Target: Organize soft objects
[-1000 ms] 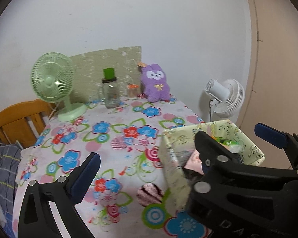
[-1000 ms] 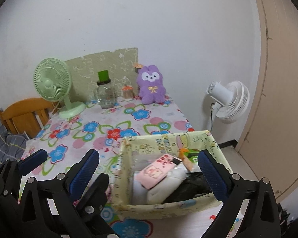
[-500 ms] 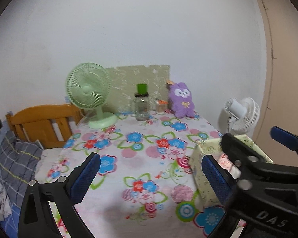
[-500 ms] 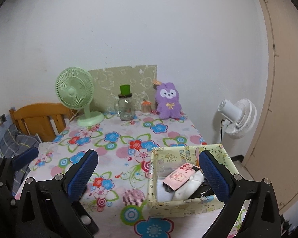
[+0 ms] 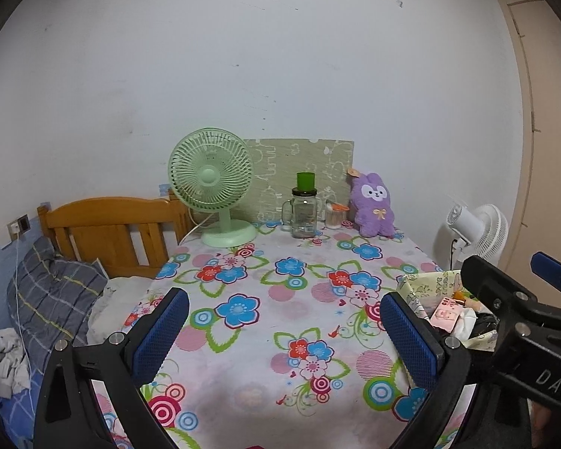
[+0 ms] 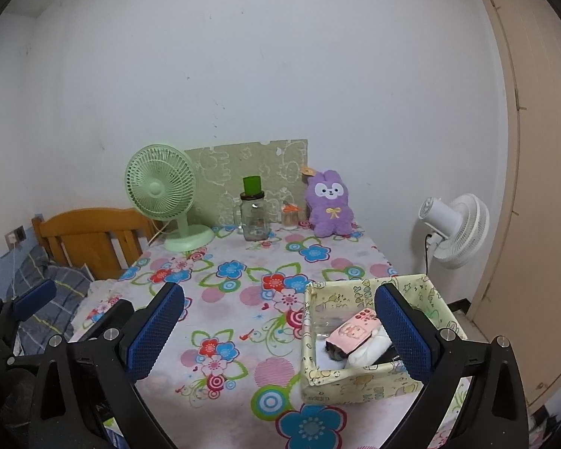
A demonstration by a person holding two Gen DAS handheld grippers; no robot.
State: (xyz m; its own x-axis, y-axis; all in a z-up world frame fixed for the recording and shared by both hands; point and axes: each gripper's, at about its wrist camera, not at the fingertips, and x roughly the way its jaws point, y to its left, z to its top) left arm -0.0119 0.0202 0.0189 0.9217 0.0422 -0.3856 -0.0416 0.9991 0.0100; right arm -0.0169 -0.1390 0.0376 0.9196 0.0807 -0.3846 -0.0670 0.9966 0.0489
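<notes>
At the far left a wooden headboard (image 5: 108,232) stands behind a grey plaid pillow (image 5: 52,295) on the bed. The left gripper (image 5: 284,336) is released, its blue pads spread wide with nothing between them above the table (image 5: 280,321) and its flowered cloth. At the far edge of the table stand a green fan (image 5: 213,183), a glass jar (image 5: 304,209) with a green lid, and a purple plush bunny (image 5: 374,205) upright against the wall. Near the right edge sits the fabric basket (image 6: 355,378), printed with cartoons and the partly readable words "APPY BIRTHDA"; inside lie a pink pouch (image 6: 355,331), a white rolled cloth (image 6: 368,348) and something dark. The right gripper (image 6: 280,336) is likewise released and empty, its right pad in front of the basket; its body shows the letters "DAS" in the left wrist view. A white fan (image 6: 452,228) stands off the table to the right. Compared with a second ago, both grippers have drawn back and risen, so the basket looks smaller and farther.
</notes>
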